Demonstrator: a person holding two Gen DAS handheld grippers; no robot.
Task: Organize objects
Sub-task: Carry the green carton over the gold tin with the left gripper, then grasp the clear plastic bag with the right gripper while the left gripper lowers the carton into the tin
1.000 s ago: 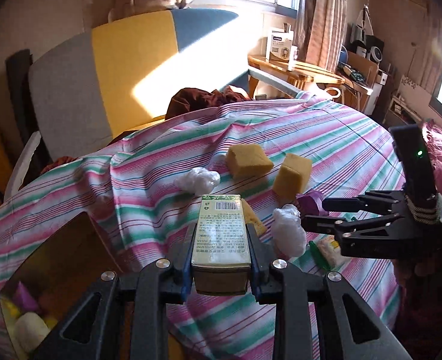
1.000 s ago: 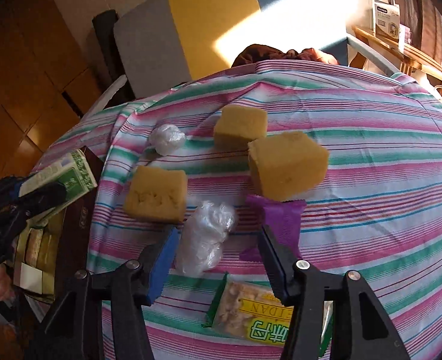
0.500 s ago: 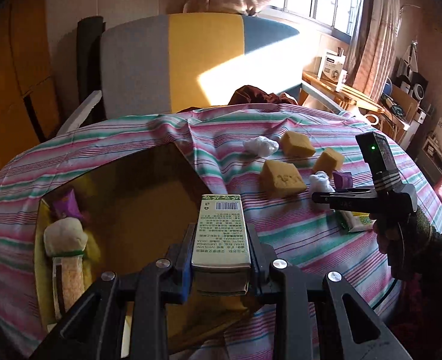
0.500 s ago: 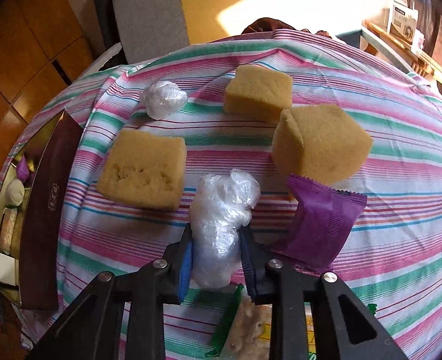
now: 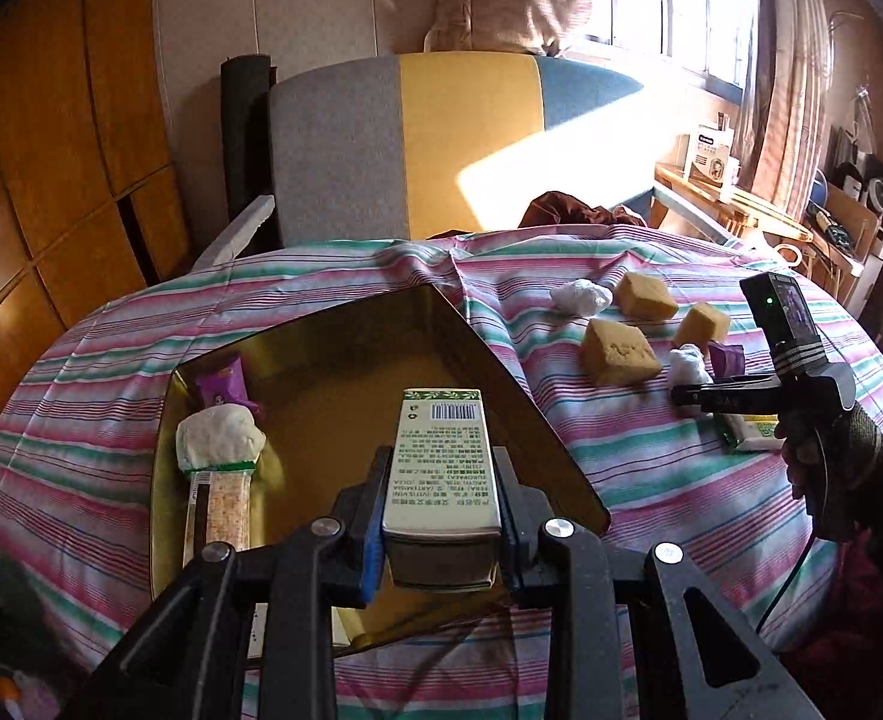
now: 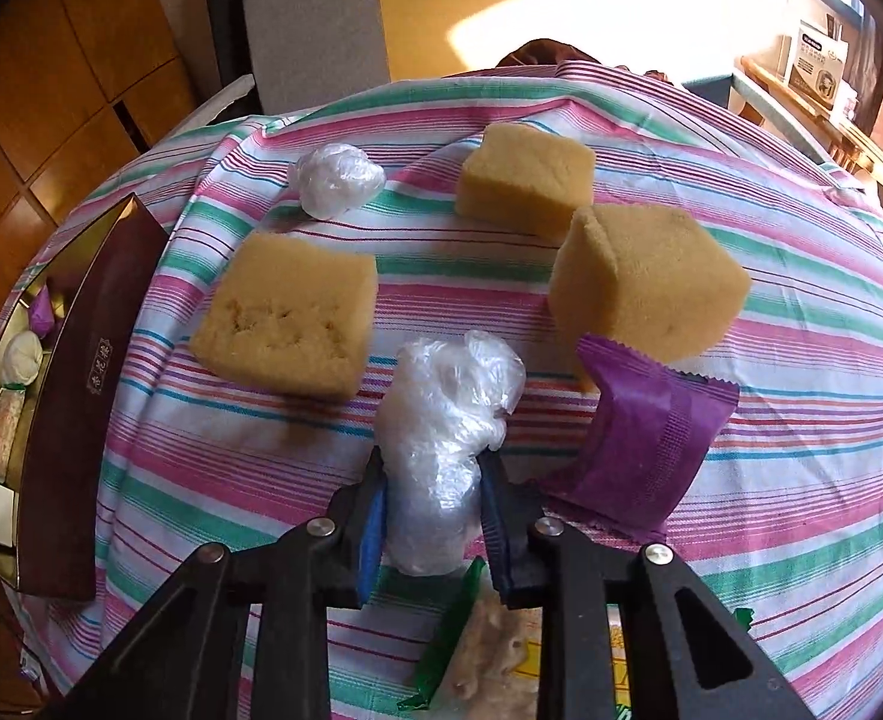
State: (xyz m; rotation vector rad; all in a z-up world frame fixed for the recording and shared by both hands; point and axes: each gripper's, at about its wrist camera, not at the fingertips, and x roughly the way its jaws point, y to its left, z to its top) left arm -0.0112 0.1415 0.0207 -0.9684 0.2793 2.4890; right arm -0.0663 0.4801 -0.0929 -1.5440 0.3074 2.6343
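On a striped tabletop [image 5: 651, 468], a gold-lined box [image 5: 333, 396] lies open at left beneath the left tool [image 5: 440, 516] clenched on a green-and-white carton [image 5: 438, 462], while the right tool [image 6: 432, 516] squeezes a crumpled plastic bundle [image 6: 441, 420] near three sponge blocks.

A grey, yellow and blue sofa [image 5: 459, 144] is standing at the far side, sunlight falling across it. Wooden panelling [image 5: 63, 138] is lining the left; a curtained window [image 5: 669, 0] is glowing far right.
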